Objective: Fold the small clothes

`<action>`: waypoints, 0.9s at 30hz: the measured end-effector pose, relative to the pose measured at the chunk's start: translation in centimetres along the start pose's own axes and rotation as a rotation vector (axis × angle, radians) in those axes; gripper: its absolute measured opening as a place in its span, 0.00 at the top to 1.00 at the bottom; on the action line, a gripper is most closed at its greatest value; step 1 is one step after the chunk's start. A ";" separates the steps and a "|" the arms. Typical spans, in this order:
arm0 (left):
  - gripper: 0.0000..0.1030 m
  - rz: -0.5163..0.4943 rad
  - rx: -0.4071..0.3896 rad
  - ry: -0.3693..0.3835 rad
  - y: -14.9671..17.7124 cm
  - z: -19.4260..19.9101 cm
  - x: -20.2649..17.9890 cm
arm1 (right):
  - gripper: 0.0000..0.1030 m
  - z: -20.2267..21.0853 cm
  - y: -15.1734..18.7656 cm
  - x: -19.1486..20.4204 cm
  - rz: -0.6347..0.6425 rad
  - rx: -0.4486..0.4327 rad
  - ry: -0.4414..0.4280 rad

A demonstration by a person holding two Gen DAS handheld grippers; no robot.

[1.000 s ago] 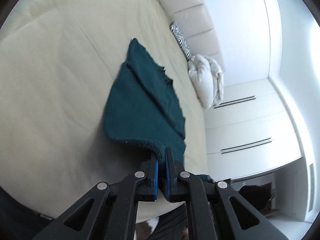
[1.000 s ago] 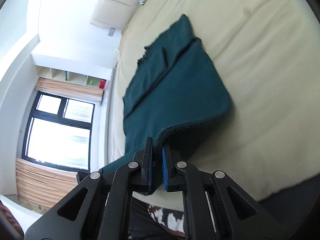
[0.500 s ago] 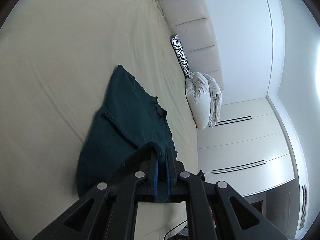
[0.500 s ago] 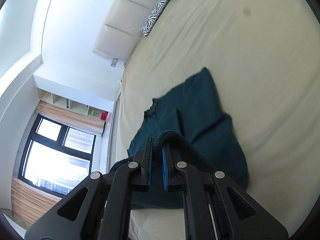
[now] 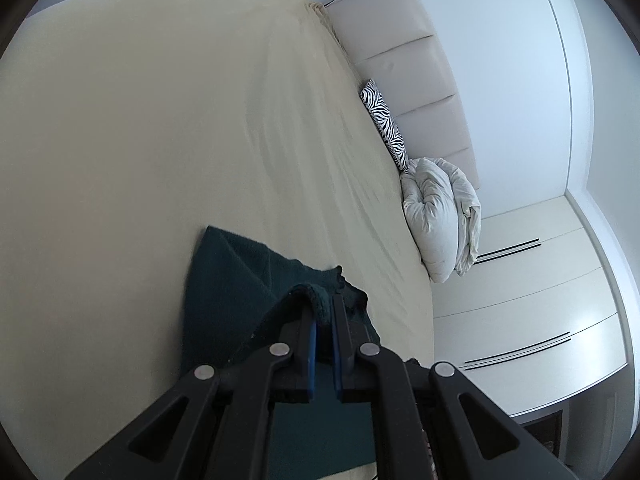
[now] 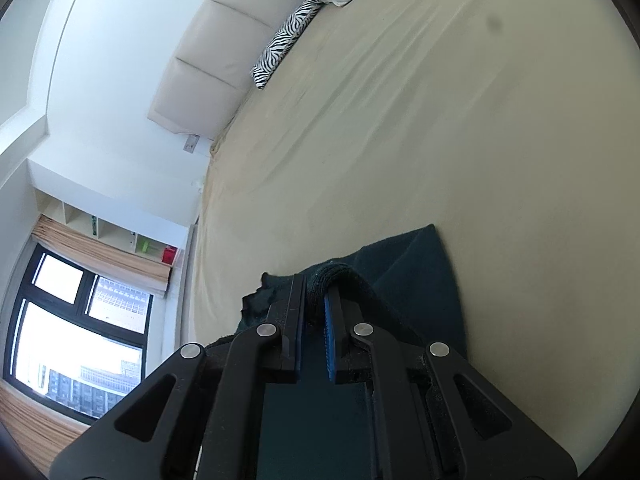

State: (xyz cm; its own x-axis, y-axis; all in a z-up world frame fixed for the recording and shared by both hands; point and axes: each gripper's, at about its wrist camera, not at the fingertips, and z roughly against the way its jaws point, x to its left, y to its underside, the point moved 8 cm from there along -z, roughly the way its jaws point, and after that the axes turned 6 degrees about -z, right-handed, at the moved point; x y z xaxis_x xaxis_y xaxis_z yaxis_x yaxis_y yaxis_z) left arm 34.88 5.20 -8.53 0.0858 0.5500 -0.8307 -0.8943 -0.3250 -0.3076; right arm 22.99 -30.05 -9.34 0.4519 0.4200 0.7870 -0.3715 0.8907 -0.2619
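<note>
Teal cloth [image 5: 224, 300], nubby and doubled over on the bed [image 5: 160, 140], is clamped by both tools [image 5: 323, 312] [image 6: 316, 300].

Bare bed sheet [image 5: 160, 140] ahead; pillows [image 5: 436, 220] line the headboard [image 5: 404, 60].

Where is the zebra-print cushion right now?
The zebra-print cushion stands against the padded headboard at the bed's head, beside the bundled white duvet.

Nubby dark-teal knit cloth [image 5: 224, 300], smooth cream bedsheet [image 5: 160, 140], matt black plastic jaws
</note>
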 end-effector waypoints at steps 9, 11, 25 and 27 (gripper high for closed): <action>0.32 0.041 0.022 -0.176 0.9 -2.8 6.0 | 0.67 -5.0 -0.7 -3.7 0.002 0.031 0.144; 0.32 -0.002 -0.009 -0.193 1.3 -1.2 5.7 | 0.53 -3.5 -0.4 -3.9 0.028 -0.007 0.165; 0.39 -0.373 0.048 -0.363 11.5 1.8 3.4 | 0.54 1.4 8.9 -4.4 0.327 0.079 0.298; 0.41 -0.406 0.052 -0.423 12.0 1.6 4.2 | 0.56 2.7 10.3 -5.6 0.343 0.080 0.314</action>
State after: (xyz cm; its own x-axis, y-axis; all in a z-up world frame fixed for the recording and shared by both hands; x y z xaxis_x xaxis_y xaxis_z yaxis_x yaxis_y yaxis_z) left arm 23.78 4.85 -14.96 0.2524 0.8854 -0.3903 -0.8477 0.0078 -0.5304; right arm 14.42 -23.65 -14.91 0.5112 0.7308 0.4523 -0.5981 0.6804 -0.4234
